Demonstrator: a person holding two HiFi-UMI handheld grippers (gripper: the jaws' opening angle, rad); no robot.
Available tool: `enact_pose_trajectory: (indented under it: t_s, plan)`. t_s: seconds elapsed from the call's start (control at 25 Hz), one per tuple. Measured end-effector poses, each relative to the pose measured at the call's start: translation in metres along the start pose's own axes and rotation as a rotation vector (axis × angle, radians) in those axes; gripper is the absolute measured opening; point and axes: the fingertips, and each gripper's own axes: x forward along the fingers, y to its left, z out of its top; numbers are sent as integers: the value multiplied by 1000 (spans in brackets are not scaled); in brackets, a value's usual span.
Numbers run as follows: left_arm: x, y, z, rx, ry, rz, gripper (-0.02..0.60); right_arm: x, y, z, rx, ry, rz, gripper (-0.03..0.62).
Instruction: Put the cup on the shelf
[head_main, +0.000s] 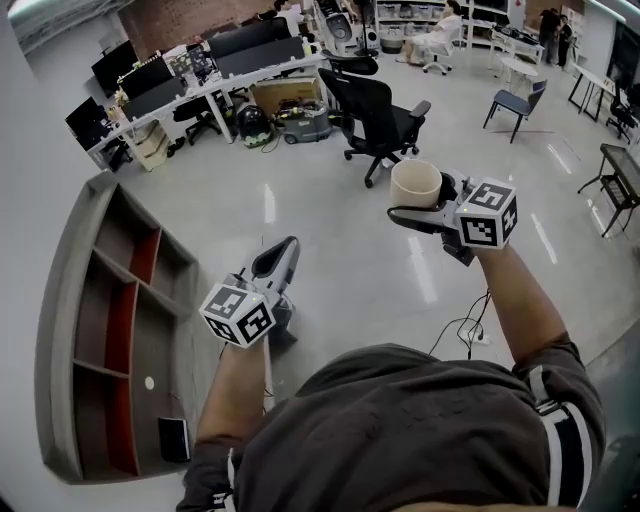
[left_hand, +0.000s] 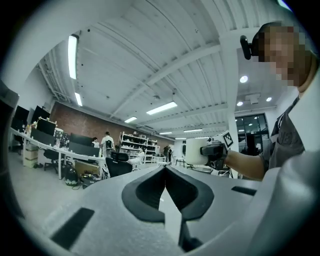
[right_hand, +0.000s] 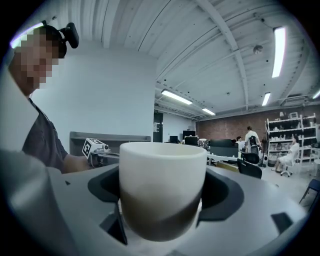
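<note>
Your right gripper (head_main: 425, 202) clamps the cup (head_main: 415, 180), upright in the air and well right of the shelf (head_main: 60, 325). Your left gripper (head_main: 284, 250) is closed and empty. Swing the cup left, hold it level, and enter a compartment squarely before lowering.

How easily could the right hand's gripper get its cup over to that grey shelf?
Probably yes, but not straight across: the right gripper holds the cup on the far side from the shelf, and the left gripper sits between them. The shelf's compartments look open.
</note>
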Motion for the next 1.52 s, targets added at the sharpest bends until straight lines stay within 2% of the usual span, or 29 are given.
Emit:
enact_pose_trajectory:
  t_s: [0.2,0.4,0.56,0.84,1.08,1.24,1.36,1.52]
  plan:
    - [-79,73,13,-10,-2,2,0,81,58,24,8,6,-11,436]
    - [-122,109,11,-43,-8,10,-1,123,91,30,0,28,-1,436]
    - [-133,114,9,-45,-5,15,-2,130,96,27,11,33,3,436]
    - [-124,94,12,-35,-3,61,-2,122,87,20,18,31,66,436]
    - [-103,70,5,-53,-52,139,0,112,74,2,7,53,147,436]
    - [-105,61,-3,-71,-78,220,-1,116,72,-3,-21,64,219,436]
    - [-124,66,-6,-71,-81,297,0,138,85,-1,-41,64,290,436]
    - [-179,78,-5,-61,-89,420,0,185,125,8,-68,53,397,435]
